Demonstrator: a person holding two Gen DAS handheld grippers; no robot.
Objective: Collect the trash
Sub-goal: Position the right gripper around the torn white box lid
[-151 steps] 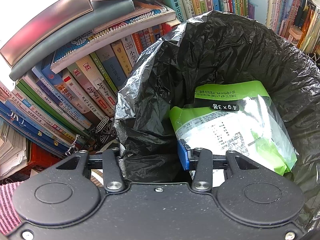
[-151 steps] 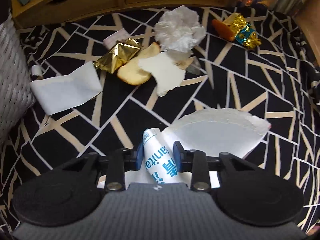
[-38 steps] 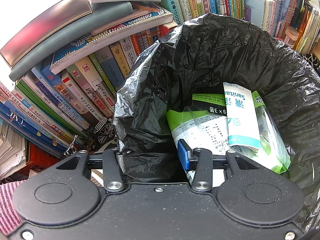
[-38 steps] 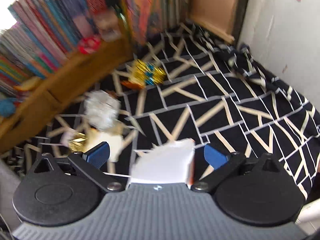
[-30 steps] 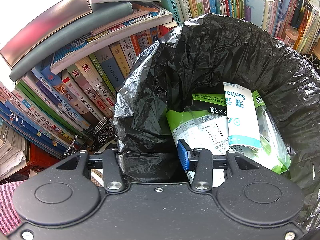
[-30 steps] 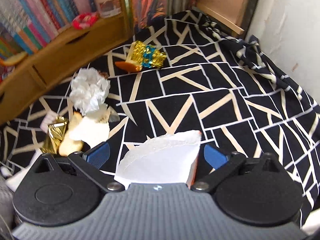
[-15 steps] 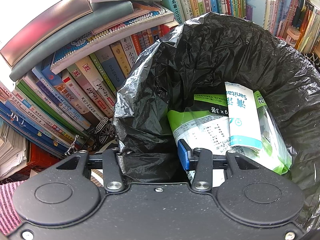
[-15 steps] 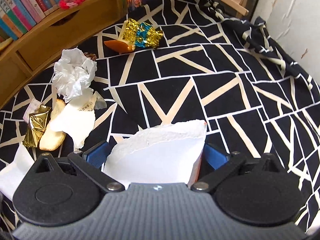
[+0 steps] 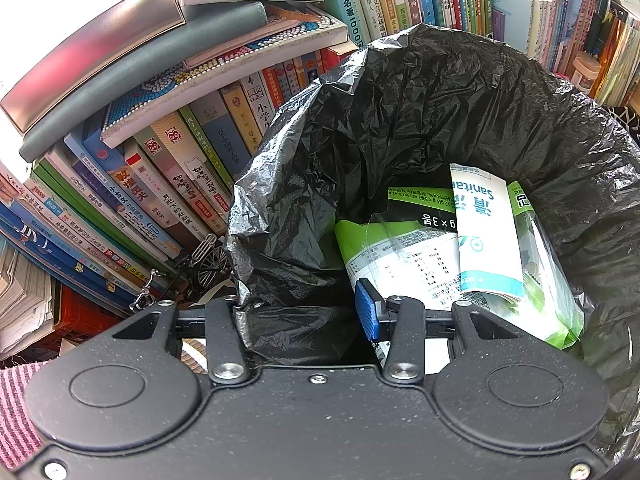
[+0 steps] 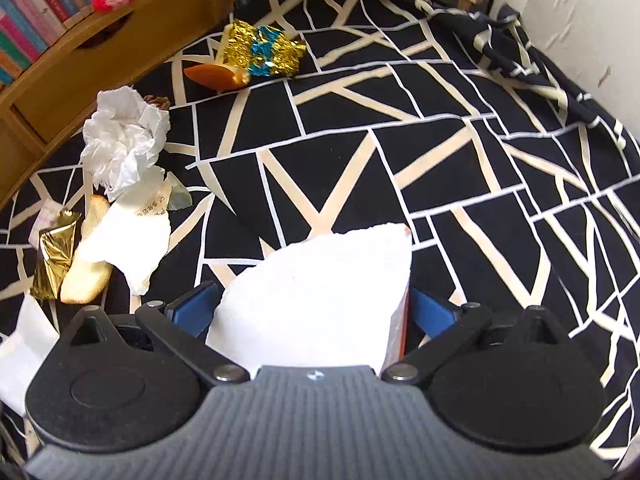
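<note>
My left gripper (image 9: 300, 316) is shut on the near rim of the black trash bag (image 9: 440, 112); a fold of the bag hides its left finger. Inside the bag lie a green packet (image 9: 400, 264) and a white wipes pack (image 9: 486, 240). My right gripper (image 10: 314, 308) is open just above the patterned cloth (image 10: 480, 160). A white sheet of paper (image 10: 320, 280) with an orange right edge lies between its blue pads (image 10: 196, 308). A crumpled tissue (image 10: 120, 136), a torn white wrapper (image 10: 128, 240), a gold wrapper (image 10: 54, 256) and a gold-blue wrapper (image 10: 262, 54) lie further off.
Stacked and leaning books (image 9: 160, 180) crowd round the bag. A wooden shelf unit (image 10: 100, 40) borders the cloth at the back left and a white wall (image 10: 580, 20) at the right. An orange scrap (image 10: 214, 74) and a pale biscuit (image 10: 86, 280) lie among the litter.
The wipes pack, held by my right gripper five seconds ago, now lies in the bag. Over the last second my right gripper sank towards the white paper. The left gripper kept still.
</note>
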